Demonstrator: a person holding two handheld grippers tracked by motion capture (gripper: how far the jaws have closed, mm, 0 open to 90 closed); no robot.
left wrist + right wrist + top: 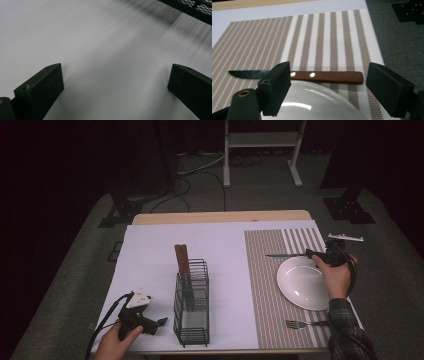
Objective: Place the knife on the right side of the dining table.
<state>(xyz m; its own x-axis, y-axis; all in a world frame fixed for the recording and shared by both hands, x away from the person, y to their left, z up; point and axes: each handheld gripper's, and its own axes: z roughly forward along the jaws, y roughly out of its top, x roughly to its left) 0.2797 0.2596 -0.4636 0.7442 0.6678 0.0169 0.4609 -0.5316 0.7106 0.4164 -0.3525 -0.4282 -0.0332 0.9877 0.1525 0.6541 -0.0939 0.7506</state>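
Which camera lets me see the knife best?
The right gripper view: the knife lies close on the striped mat, its brown riveted handle and dark blade clear. In the high view it is a thin dark sliver beyond the plate.

In the right gripper view the plate (312, 102) is cut off by the bottom edge, and one finger (277, 86) covers the part of the knife (329, 77) where blade meets handle. In the high view the right hand (336, 276) hides the knife's handle and the plate's far right rim, and a sleeve (345, 330) covers the fork (299, 323) handle's end. In the left gripper view the rack (193, 8) is cropped by the top corner, its shadow blurred, and both fingers (41, 91) run off the frame.
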